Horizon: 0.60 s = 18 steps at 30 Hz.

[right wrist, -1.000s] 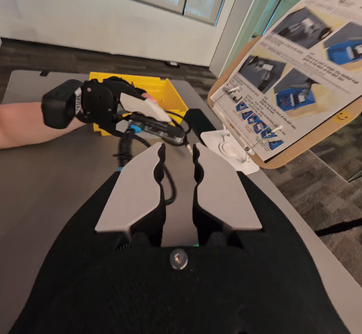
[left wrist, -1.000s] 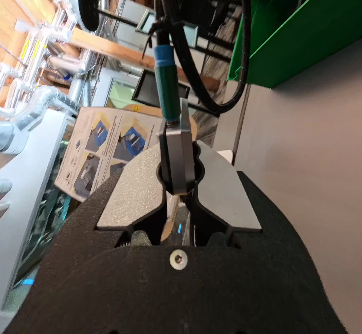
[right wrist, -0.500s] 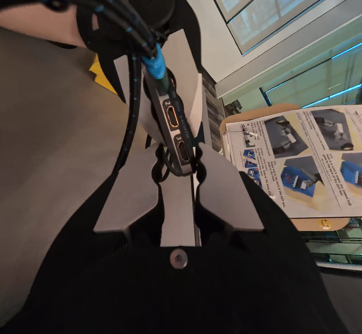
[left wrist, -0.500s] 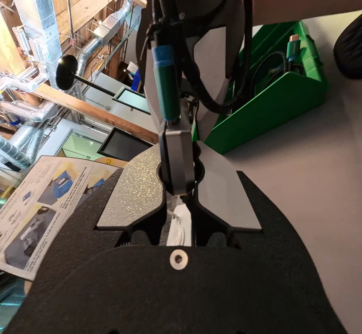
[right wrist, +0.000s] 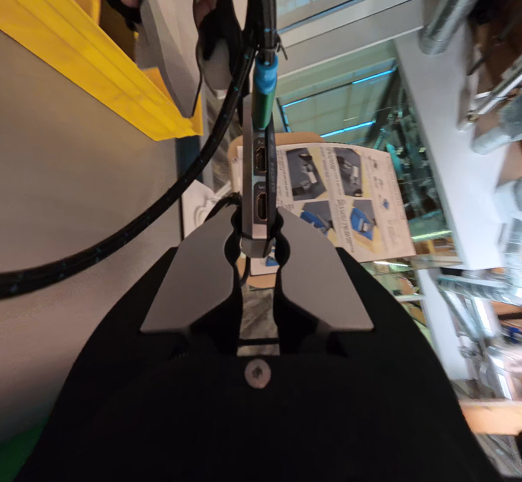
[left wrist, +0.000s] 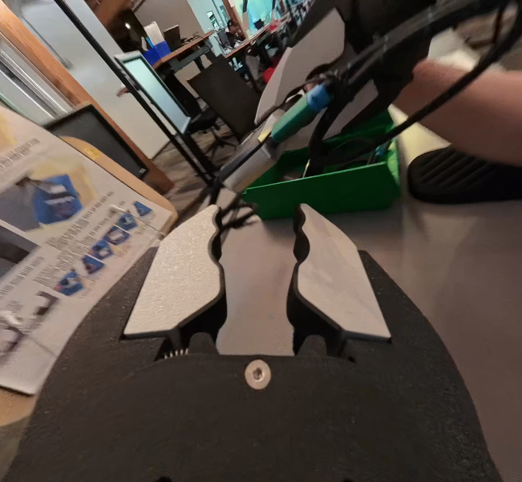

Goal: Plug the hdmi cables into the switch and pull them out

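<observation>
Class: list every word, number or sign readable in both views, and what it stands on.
Switch: small markings beside its two empty ports; I do not quote writing.
Instruction sheet: printed captions, too small and blurred to read.
Same sheet, left wrist view: blurred.

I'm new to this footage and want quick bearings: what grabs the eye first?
The grey switch clamped upright in the right hand-held gripper, with a green-and-blue HDMI plug in its top port and two ports below empty. The left hand-held gripper is open and empty over the grey table, facing a green bin.
</observation>
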Motion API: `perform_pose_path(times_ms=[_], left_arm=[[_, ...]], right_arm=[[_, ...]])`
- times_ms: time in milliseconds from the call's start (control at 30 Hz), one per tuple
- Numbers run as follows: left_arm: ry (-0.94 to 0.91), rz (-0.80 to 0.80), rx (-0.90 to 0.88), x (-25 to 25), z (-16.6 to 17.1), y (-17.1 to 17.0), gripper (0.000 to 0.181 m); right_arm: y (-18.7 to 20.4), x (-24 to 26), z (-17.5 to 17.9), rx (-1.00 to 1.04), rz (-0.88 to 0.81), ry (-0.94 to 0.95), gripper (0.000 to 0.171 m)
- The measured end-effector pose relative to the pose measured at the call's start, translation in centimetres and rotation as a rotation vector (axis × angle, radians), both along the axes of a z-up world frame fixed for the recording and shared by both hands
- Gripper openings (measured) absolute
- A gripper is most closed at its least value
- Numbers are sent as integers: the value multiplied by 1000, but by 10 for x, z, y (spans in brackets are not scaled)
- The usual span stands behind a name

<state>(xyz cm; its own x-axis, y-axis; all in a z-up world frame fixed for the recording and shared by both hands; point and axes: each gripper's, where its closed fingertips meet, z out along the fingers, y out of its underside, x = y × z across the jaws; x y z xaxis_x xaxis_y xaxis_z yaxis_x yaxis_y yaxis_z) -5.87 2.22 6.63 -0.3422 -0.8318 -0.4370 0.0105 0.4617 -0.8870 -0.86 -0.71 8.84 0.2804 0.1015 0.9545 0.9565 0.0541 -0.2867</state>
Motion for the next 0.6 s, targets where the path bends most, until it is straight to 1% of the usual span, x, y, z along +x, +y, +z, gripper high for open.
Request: perform_pose_path(times_ms=[100,167,233,300,433,500,600], left_arm=[[75,1,-139,4,-7,9,56],[91,-35,-266,10,-7,5,58],[38,-71,-401,20,2,1,59],[-40,-127,-513,25,11,-6,62],[-69,-211,-589,27,14,-17,64],[-64,-267,-601,22,17,-25,78],[-94,-291,-569,18,23,-31,77]], right_arm=[[3,5,7,83,-55,-80,19],[4,7,11,131,-76,-104,19],[5,5,12,162,-64,-110,19],[5,1,13,182,-39,-121,19],[3,-5,14,197,6,-88,19],[1,-9,19,230,35,-72,19],[-1,-15,20,256,77,-72,19]])
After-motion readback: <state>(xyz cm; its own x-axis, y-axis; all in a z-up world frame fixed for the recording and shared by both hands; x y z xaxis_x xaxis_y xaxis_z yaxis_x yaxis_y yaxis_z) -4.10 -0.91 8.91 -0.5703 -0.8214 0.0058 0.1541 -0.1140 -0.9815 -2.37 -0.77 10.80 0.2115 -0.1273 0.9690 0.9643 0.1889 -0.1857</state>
